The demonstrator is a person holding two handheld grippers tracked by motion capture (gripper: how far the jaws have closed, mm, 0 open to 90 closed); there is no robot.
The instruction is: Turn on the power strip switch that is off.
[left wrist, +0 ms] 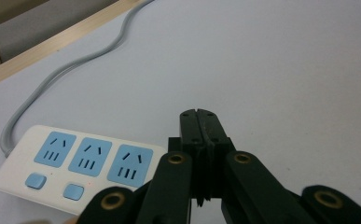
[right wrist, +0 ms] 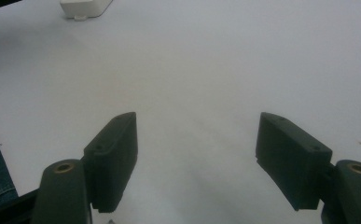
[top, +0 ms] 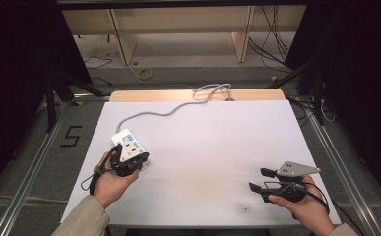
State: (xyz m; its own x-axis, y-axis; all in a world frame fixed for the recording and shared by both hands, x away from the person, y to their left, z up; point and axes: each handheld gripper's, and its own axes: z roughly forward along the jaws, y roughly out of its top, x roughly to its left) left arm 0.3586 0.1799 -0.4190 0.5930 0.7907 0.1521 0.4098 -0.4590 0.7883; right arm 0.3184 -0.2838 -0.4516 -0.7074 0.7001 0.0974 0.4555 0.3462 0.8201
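A white foam-like board [top: 203, 147] covers a pale wooden table [top: 178, 95]; grey floor beyond. The white power strip with blue sockets [left wrist: 78, 161] lies at the board's left, just beside the clenched, empty left gripper [left wrist: 201, 122]. The right gripper [right wrist: 197, 154], near right, stands released.

Wooden shelving [top: 178, 29] stands behind the table; grey floor [top: 25, 147] with cables.

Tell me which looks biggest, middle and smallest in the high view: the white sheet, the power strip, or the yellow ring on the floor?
1. White sheet, by far the biggest.
2. Power strip.
3. Yellow ring, though it lies farther from the camera, so its true size is unsure.
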